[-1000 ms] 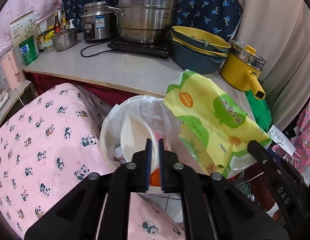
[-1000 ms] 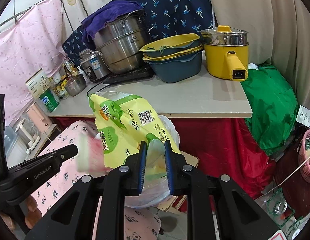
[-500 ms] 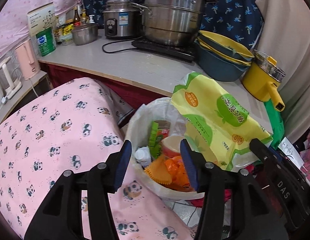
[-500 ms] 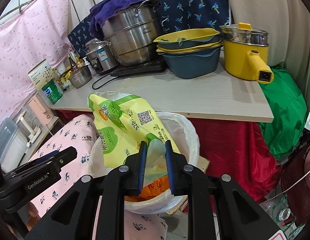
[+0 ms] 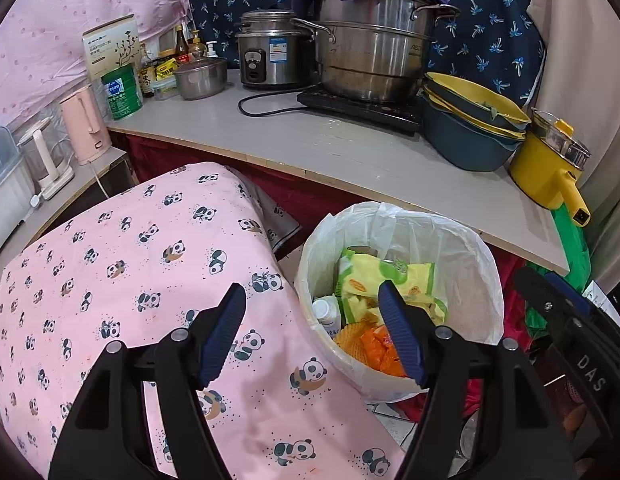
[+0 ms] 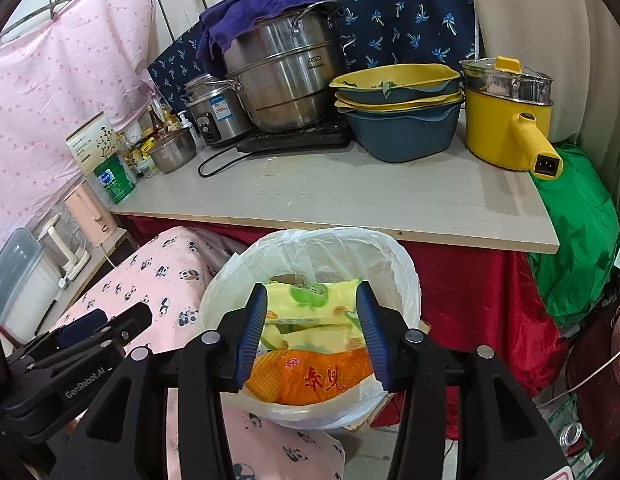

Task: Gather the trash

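Note:
A trash bin lined with a white plastic bag (image 5: 466, 252) stands on the floor below the counter; it also shows in the right wrist view (image 6: 394, 264). Inside lie a yellow-green snack bag (image 5: 384, 276) (image 6: 310, 300), an orange wrapper (image 6: 310, 376) (image 5: 376, 346) and a small white bottle (image 5: 326, 312). My left gripper (image 5: 314, 332) is open and empty, over the bin's left rim. My right gripper (image 6: 312, 334) is open and empty, just above the snack bag in the bin.
A pink panda-print cloth (image 5: 129, 280) covers a surface left of the bin. The grey counter (image 5: 350, 148) behind holds a steel stockpot (image 5: 374, 56), rice cooker (image 5: 271, 52), stacked basins (image 5: 470, 132) and a yellow electric pot (image 5: 550, 168). A green bag (image 6: 574, 236) lies right.
My left gripper opened and drew back from the bin. My right gripper opened and let go of the yellow-green snack bag, which now lies in the bin.

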{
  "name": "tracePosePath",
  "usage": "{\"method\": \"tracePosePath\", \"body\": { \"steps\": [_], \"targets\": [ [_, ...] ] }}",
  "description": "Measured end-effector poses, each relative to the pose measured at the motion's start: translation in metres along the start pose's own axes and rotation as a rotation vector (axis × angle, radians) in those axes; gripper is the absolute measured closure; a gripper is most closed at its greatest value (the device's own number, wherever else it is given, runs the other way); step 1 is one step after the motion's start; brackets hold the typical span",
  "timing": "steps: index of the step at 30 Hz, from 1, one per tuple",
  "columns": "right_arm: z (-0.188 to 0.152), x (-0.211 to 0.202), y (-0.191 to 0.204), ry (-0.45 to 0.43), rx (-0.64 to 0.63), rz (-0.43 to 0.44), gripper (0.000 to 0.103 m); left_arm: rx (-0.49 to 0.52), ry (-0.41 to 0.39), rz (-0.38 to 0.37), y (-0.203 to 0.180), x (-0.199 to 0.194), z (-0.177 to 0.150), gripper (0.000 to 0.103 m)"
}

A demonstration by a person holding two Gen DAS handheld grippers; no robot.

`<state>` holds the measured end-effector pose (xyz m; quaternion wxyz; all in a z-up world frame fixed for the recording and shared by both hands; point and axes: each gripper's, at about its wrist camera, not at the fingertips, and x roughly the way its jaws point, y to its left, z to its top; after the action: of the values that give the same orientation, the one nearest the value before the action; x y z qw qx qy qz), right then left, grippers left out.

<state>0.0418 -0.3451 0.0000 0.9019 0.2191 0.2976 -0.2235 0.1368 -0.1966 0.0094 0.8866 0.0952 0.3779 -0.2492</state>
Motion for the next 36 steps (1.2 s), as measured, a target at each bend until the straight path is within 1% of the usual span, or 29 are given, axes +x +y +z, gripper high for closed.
{"method": "tracePosePath", "body": {
  "steps": [2, 7, 10, 13, 17, 23, 28, 31, 36],
  "targets": [
    [0.000, -0.005, 0.002, -0.002, -0.007, 0.005, 0.050, 0.002, -0.003, 0.007, 0.000, -0.005, -0.002, 0.036],
    [-0.003, -0.019, 0.008, 0.000, -0.035, 0.004, 0.047, 0.003, -0.015, 0.024, 0.002, -0.018, -0.008, 0.033],
    [-0.006, -0.027, 0.011, 0.000, -0.045, 0.005, 0.044, 0.005, -0.015, 0.037, 0.004, -0.024, -0.012, 0.031],
    [-0.009, -0.033, 0.014, 0.001, -0.052, 0.007, 0.042, -0.003, -0.013, 0.042, 0.007, -0.030, -0.017, 0.030],
    [-0.013, -0.042, 0.019, -0.003, -0.075, -0.004, 0.035, -0.011, -0.017, 0.056, 0.011, -0.039, -0.023, 0.023],
    [-0.020, -0.053, 0.026, -0.010, -0.108, -0.014, 0.028, -0.025, -0.018, 0.068, 0.020, -0.050, -0.032, 0.017],
    [-0.026, -0.061, 0.032, -0.012, -0.142, -0.026, 0.024, -0.027, -0.019, 0.080, 0.026, -0.058, -0.040, 0.016],
    [-0.029, -0.066, 0.035, -0.020, -0.151, -0.037, 0.019, -0.033, -0.016, 0.090, 0.029, -0.061, -0.045, 0.013],
    [-0.033, -0.072, 0.035, -0.020, -0.152, -0.039, 0.019, -0.050, -0.010, 0.102, 0.035, -0.065, -0.052, 0.011]
  ]
}}
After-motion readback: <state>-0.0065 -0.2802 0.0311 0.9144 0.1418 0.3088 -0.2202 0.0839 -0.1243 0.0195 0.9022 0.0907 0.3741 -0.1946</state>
